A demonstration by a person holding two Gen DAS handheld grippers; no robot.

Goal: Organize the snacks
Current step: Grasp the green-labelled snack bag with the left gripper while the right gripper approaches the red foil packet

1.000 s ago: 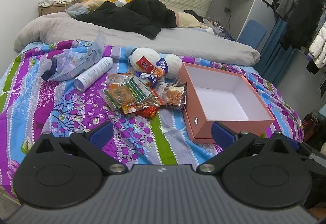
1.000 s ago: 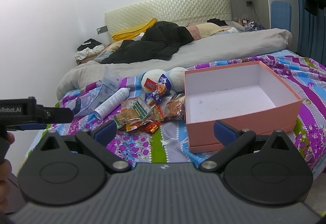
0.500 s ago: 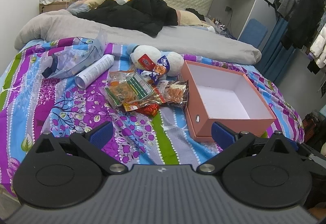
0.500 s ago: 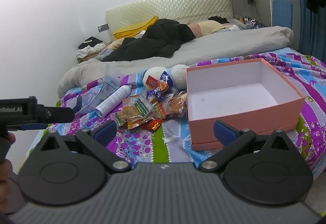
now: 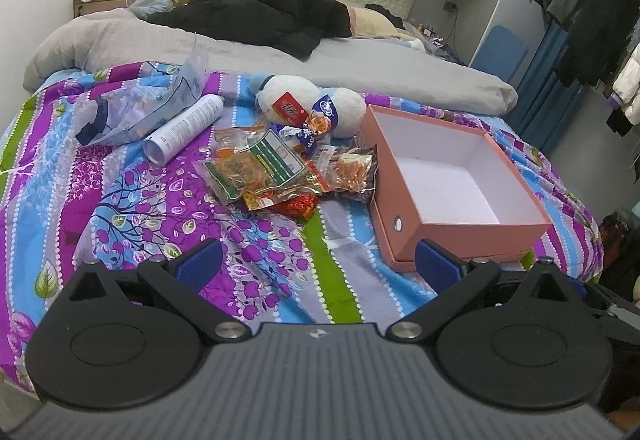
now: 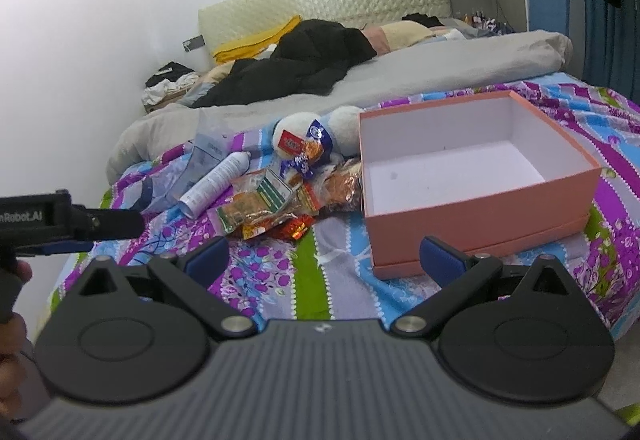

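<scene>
I had both tools hovering at the foot of the bed, left gripper [image 5: 318,260] and right gripper [image 6: 324,258] each spread wide, holding nothing. The snack packets [image 5: 276,172] lay heaped on the bedspread [image 5: 160,208], touching the pink box's [image 5: 460,224] left wall. Bare quilt lay open between me and them. A spray can [image 5: 184,128] and plush toy [image 5: 308,100] crowded the pile's far side.

bed [image 5: 132,208], snack packets [image 5: 276,172], pink box [image 5: 452,176]

Hand [image 6: 10,304] cut by left edge.
</scene>
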